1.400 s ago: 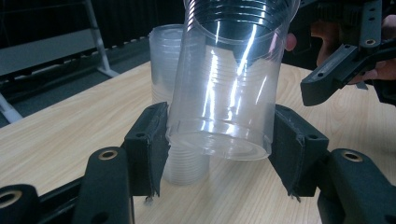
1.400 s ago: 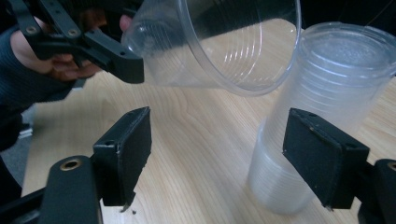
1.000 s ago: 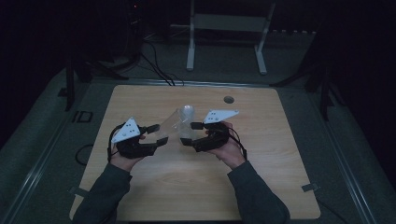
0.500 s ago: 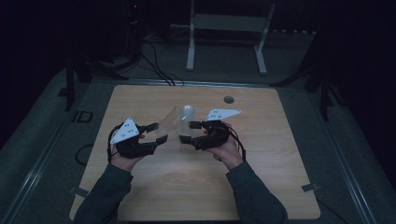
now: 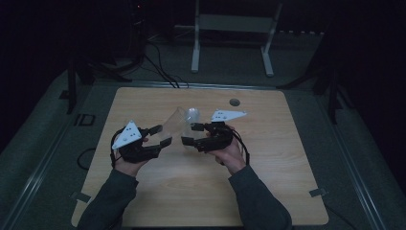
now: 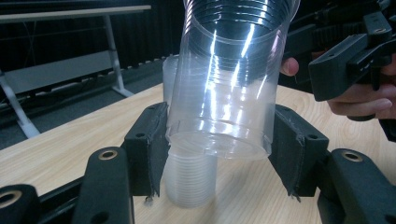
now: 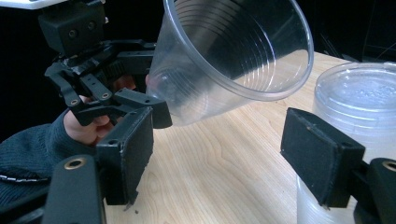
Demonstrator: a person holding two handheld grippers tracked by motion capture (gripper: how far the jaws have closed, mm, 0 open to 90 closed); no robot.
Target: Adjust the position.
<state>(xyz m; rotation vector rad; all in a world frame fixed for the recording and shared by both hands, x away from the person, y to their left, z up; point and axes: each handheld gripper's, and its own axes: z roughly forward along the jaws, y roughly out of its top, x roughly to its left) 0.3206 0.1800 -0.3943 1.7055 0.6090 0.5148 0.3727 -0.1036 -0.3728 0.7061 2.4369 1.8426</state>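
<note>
The left gripper's (image 5: 160,136) jaws pinch the base of a clear ribbed plastic cup (image 5: 176,120), tilted above the wooden counter (image 5: 268,167) as before. The right gripper (image 5: 190,134), jaws spread with nothing between them, has stayed beside the upside-down stack of clear cups (image 5: 193,115).

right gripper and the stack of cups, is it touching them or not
Cannot tell. In the right gripper view the stack of cups sits just behind one pad of the open right gripper, overlapping it.
</note>
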